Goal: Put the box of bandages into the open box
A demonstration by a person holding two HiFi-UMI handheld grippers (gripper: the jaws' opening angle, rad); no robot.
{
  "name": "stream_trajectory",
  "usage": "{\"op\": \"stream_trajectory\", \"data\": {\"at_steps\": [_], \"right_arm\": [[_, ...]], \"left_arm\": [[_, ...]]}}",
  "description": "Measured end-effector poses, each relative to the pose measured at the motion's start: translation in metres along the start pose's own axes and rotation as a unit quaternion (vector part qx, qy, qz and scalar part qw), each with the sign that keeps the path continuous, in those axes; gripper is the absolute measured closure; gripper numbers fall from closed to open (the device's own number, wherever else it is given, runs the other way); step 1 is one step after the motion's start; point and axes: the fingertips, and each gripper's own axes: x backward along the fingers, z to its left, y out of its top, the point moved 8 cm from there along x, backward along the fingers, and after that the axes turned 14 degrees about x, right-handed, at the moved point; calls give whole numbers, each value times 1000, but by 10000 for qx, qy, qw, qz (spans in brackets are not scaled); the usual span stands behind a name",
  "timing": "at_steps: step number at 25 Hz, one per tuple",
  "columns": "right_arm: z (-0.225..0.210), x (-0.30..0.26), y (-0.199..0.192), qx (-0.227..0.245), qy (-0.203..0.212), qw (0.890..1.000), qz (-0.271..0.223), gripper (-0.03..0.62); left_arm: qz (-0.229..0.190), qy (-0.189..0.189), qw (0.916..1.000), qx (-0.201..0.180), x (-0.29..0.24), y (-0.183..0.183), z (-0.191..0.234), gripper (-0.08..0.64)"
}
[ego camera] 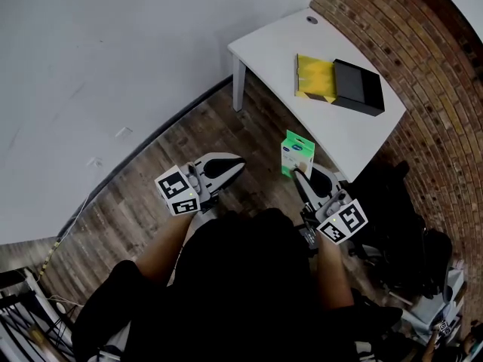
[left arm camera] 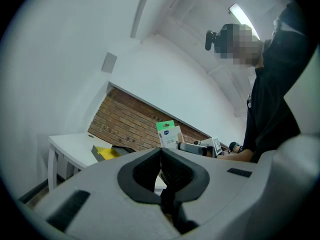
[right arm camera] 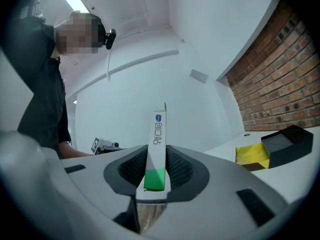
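Head view, seen from above. The right tool (ego camera: pixel 300 174), at centre right of the frame, is clamped on the box of bandages (ego camera: pixel 296 154), a green-and-white carton that stands upright beyond the tool's tips, in the air above the wooden floor (ego camera: pixel 151 194) and just short of the table's near edge. In the right gripper view the carton's narrow side sits between the two dark pads, its green end deepest in the jaws. The left tool (ego camera: pixel 238 164), at centre left, has its jaws together with nothing between them; the left gripper view shows the pads meeting at their tips. The open box (ego camera: pixel 339 83), black outside and yellow within, lies on the white table (ego camera: pixel 264 47) in the upper right of the frame, well apart from the carton. A brick wall (ego camera: pixel 423 44) runs behind the table.
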Motion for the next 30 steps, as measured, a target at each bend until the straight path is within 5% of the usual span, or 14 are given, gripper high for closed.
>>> {"op": "stream_trajectory", "data": {"at_steps": [13, 30], "right_arm": [[-95, -41, -22, -206, 1, 9998, 47, 499], [-268, -79, -1, -226, 29, 9997, 3, 499]], "left_arm": [[-83, 111, 9998, 104, -52, 33, 74, 545], [-11, 70, 9999, 75, -194, 110, 177, 545]]}}
